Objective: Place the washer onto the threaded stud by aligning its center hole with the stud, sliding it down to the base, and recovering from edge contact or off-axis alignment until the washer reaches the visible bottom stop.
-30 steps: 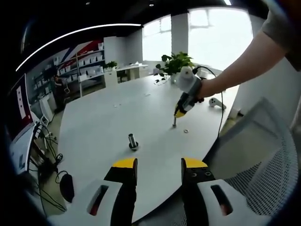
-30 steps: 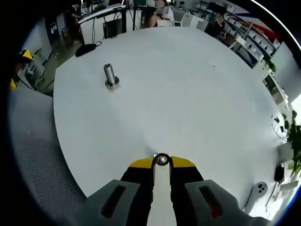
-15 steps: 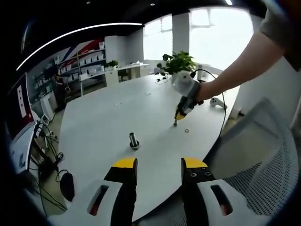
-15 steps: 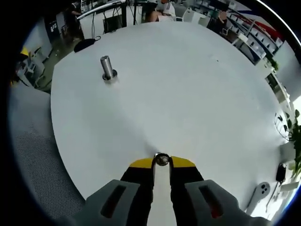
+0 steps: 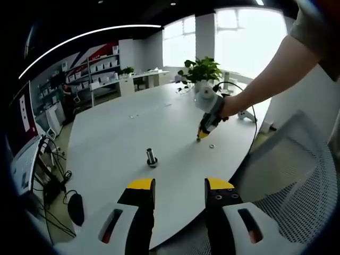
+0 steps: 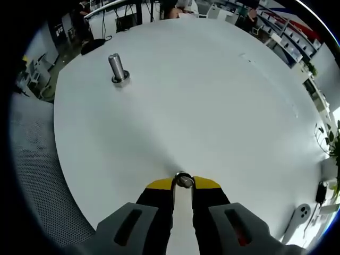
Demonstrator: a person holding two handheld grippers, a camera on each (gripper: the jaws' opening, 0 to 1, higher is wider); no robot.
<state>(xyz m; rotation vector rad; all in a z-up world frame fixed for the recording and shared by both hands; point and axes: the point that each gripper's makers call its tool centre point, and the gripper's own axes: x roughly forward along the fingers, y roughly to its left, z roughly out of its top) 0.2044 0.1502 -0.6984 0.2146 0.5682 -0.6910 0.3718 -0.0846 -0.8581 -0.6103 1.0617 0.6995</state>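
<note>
Washer (image 6: 183, 180): small metal ring, pinched between jaws.

A: Where does the light come from?

B: In the left gripper view, big windows (image 5: 244, 40) at one o'clock burn out to white, and a curved ceiling strip light (image 5: 85, 38) glows at eleven o'clock.

A: Any glare or shadows?

B: The white table (image 6: 212, 106) is evenly bright with only soft shadows. Both views bend strongly toward the edges, where detail goes soft.
</note>
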